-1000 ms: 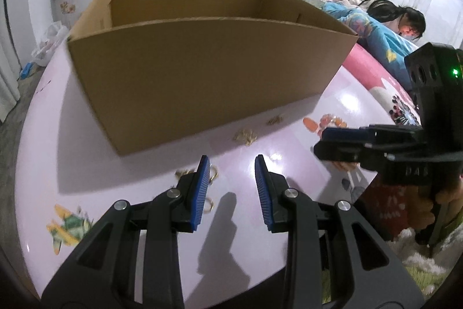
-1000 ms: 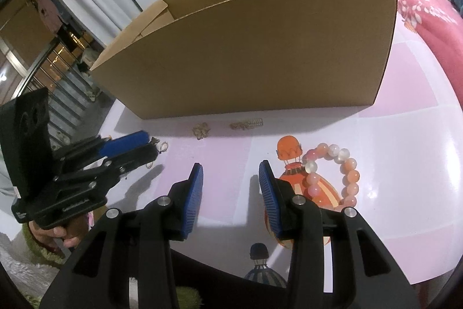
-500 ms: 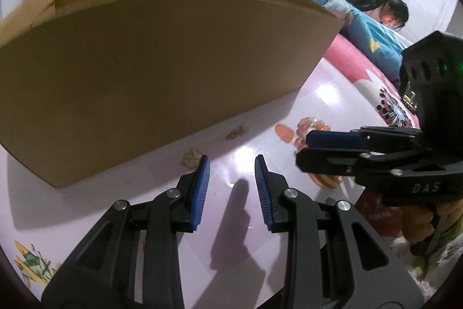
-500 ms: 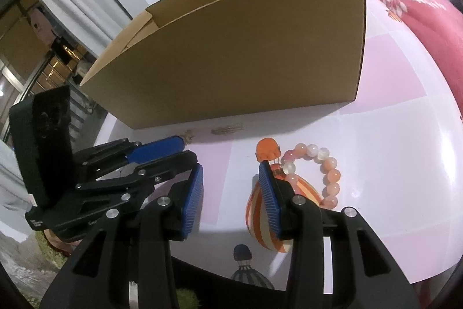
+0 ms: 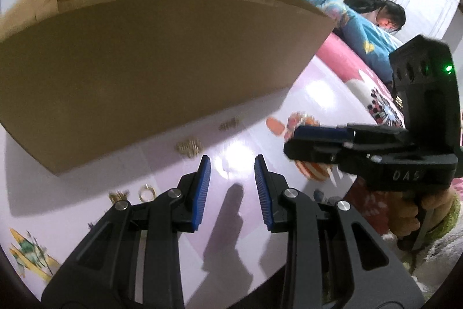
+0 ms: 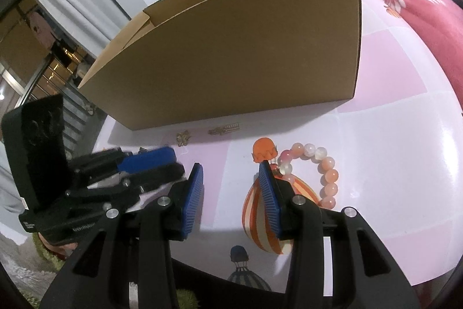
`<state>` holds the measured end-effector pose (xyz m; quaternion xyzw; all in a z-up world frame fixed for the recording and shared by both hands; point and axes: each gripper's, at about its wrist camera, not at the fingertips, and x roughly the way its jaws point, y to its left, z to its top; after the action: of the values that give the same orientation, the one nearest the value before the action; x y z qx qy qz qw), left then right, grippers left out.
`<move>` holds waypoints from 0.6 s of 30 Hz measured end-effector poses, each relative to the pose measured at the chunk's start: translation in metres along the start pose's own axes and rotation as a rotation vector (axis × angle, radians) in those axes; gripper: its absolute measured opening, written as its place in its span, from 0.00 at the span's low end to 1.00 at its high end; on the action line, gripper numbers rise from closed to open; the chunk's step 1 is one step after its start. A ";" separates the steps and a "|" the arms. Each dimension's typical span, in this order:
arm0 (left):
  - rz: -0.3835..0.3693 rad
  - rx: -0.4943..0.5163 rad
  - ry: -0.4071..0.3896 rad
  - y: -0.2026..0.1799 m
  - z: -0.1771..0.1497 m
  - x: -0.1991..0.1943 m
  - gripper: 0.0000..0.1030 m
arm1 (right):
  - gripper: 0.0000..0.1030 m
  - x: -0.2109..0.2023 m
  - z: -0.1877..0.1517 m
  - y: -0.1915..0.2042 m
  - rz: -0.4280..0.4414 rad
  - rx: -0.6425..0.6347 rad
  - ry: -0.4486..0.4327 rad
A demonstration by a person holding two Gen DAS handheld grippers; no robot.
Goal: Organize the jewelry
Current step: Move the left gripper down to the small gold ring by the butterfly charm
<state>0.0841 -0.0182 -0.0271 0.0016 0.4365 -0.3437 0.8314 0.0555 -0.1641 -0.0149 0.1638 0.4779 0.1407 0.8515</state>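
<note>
Pink-and-white beaded bracelet [image 6: 312, 173] lies just right of the empty, parted right claw [image 6: 231, 190], nearer it than the left claw [image 5: 231, 187], also parted and empty.

left tongs [image 5: 232, 187]: black plastic arms, ribbed blue pads, silver screws. right tongs [image 6: 230, 194]: same build; white "das" lettering, green led on housing.

The left black two-finger gripper with blue ribbed pads [image 5: 232, 187] is held low, its jaws parted with nothing between them. The right black gripper with matching blue pads [image 6: 230, 193] is likewise spread and holding nothing. They sit close side by side, fingers pointing the same way, toward the far side.
</note>
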 end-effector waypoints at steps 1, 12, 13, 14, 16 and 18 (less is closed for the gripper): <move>0.011 0.011 -0.018 -0.001 0.003 -0.001 0.29 | 0.39 0.000 0.000 0.000 0.001 0.002 0.001; 0.019 0.017 0.034 0.001 0.002 0.010 0.29 | 0.39 -0.002 0.001 -0.001 -0.004 0.011 -0.007; 0.018 0.014 0.036 0.000 0.000 0.009 0.29 | 0.39 -0.002 0.001 -0.002 -0.003 0.015 -0.005; 0.017 0.011 0.037 0.000 0.000 0.009 0.29 | 0.39 -0.001 0.001 -0.002 -0.002 0.018 -0.004; 0.010 0.001 0.042 0.001 -0.002 0.008 0.29 | 0.39 0.001 0.001 -0.003 0.004 0.022 0.000; 0.001 -0.008 0.049 0.002 -0.003 0.007 0.29 | 0.39 0.001 0.002 -0.001 0.003 0.016 -0.002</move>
<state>0.0858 -0.0193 -0.0345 0.0071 0.4581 -0.3413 0.8207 0.0573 -0.1651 -0.0151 0.1715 0.4779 0.1382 0.8504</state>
